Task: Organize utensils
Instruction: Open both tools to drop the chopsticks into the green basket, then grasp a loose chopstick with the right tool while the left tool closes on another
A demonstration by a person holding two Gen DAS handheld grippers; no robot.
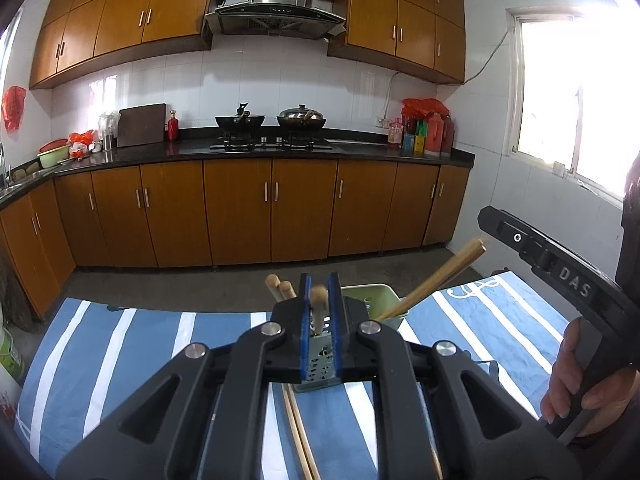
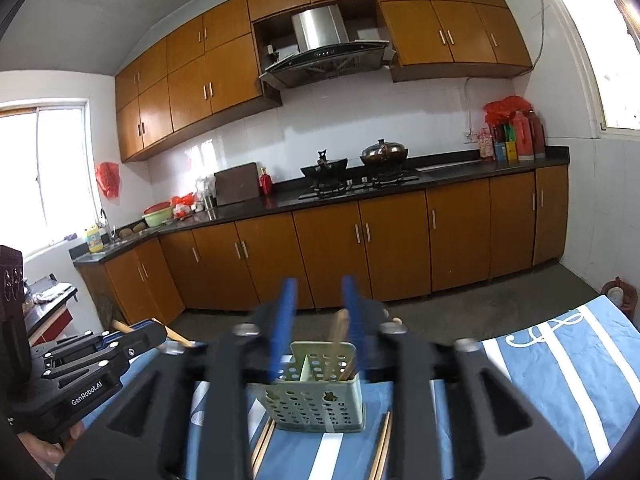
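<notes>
A pale green perforated utensil holder [image 2: 316,392] stands on the blue-and-white striped cloth [image 2: 560,364]; it also shows in the left wrist view [image 1: 372,296]. Wooden chopsticks [image 2: 338,334] stand in it. My left gripper [image 1: 320,296] is shut on a wooden chopstick [image 1: 319,308] held above the holder. More chopsticks [image 1: 436,276] lean out of the holder. My right gripper [image 2: 318,292] is open and empty, its blue pads [image 2: 282,332] either side of the holder from above. Loose chopsticks [image 1: 298,432] lie on the cloth; in the right view they lie beside the holder [image 2: 380,448].
The table's far edge drops to a grey floor [image 1: 240,284]. Brown cabinets [image 1: 240,212] and a black counter with a stove and two woks [image 1: 272,124] line the far wall. A window [image 1: 580,92] is on the right.
</notes>
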